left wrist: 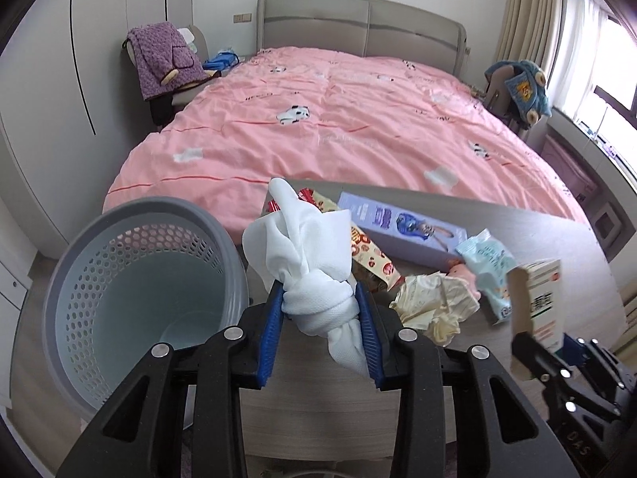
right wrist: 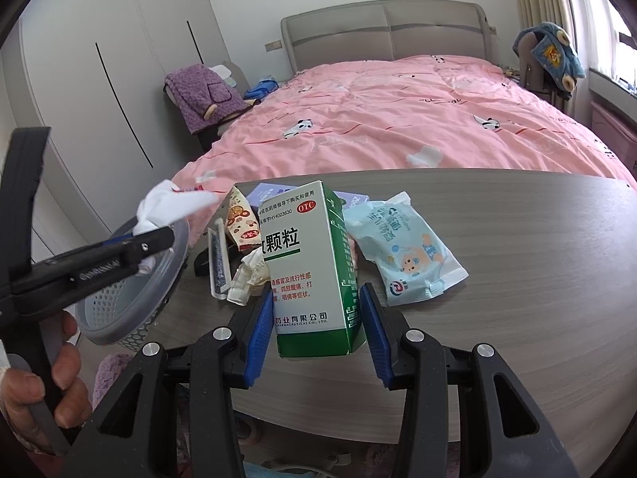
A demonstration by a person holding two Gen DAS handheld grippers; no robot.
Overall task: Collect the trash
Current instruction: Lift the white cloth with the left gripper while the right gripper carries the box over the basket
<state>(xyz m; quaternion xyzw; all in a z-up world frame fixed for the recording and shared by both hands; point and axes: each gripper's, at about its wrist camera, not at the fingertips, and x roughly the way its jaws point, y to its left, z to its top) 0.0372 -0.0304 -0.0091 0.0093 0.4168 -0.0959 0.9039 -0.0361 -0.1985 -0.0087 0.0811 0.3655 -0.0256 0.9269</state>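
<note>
Left wrist view: the left gripper (left wrist: 321, 310) is clamped on a knotted white cloth (left wrist: 308, 263) (soft, twisted, its loose end fanning upward) beside the perforated grey bin (left wrist: 131, 279), over the table's (left wrist: 557, 239) edge.

Right wrist view: the right gripper (right wrist: 316, 318) pinches a glossy green-and-white medicine box (right wrist: 308, 263), upright above the woodgrain table (right wrist: 537, 279), near a crinkled blue wipes packet (right wrist: 402, 247).

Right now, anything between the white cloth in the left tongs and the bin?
Nothing visible. The left tongs are shut on the knotted white cloth, held above the table edge. The grey perforated bin sits just to their left, mouth open and unobstructed. The remaining wrappers lie to the right, away from that path.
</note>
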